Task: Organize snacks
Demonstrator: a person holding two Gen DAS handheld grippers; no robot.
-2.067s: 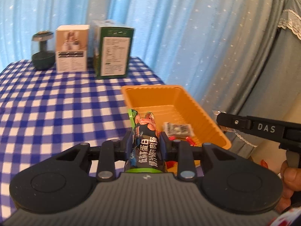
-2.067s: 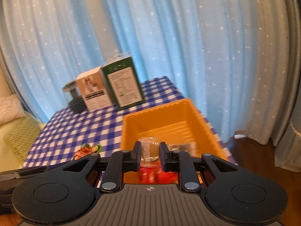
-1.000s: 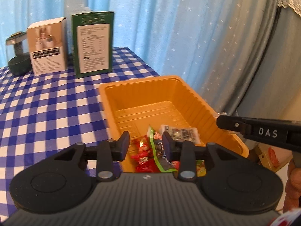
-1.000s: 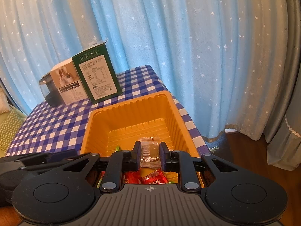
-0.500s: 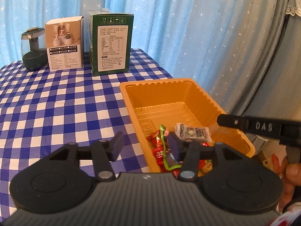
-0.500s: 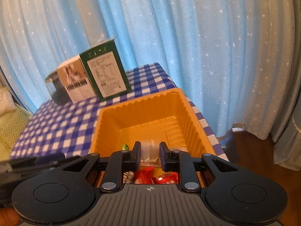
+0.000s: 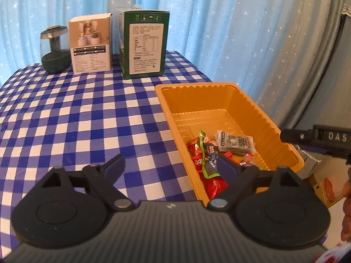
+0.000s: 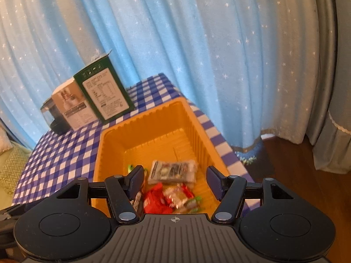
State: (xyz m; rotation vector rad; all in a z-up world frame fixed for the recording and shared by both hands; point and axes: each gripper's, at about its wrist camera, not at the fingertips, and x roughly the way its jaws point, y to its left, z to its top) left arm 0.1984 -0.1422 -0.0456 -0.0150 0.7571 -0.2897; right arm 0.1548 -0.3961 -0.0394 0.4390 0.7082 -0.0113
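Observation:
An orange plastic tray [image 7: 258,107] [image 8: 166,127] sits at the right end of the blue checked table. Its near end holds several snack packets: red wrappers [image 7: 214,184] [image 8: 155,201], a dark packet with a green edge [image 7: 208,164] and a grey-white packet [image 7: 237,141] [image 8: 173,171]. A small clear-wrapped candy [image 8: 177,197] lies among them. My left gripper [image 7: 171,167] is open and empty above the tray's near left rim. My right gripper [image 8: 174,182] is open and empty above the tray's near end. Its black body [image 7: 318,139] shows at the right of the left wrist view.
A green box [image 7: 143,43] [image 8: 103,92], a white-and-tan box [image 7: 90,46] [image 8: 70,107] and a dark glass jar [image 7: 54,50] stand at the table's far edge before a blue starry curtain. The table edge and wooden floor [image 8: 289,171] lie right of the tray.
My right gripper has opened and let the clear-wrapped candy fall into the tray. My left gripper, which dropped the dark packet earlier, has opened wider and drawn back to the left.

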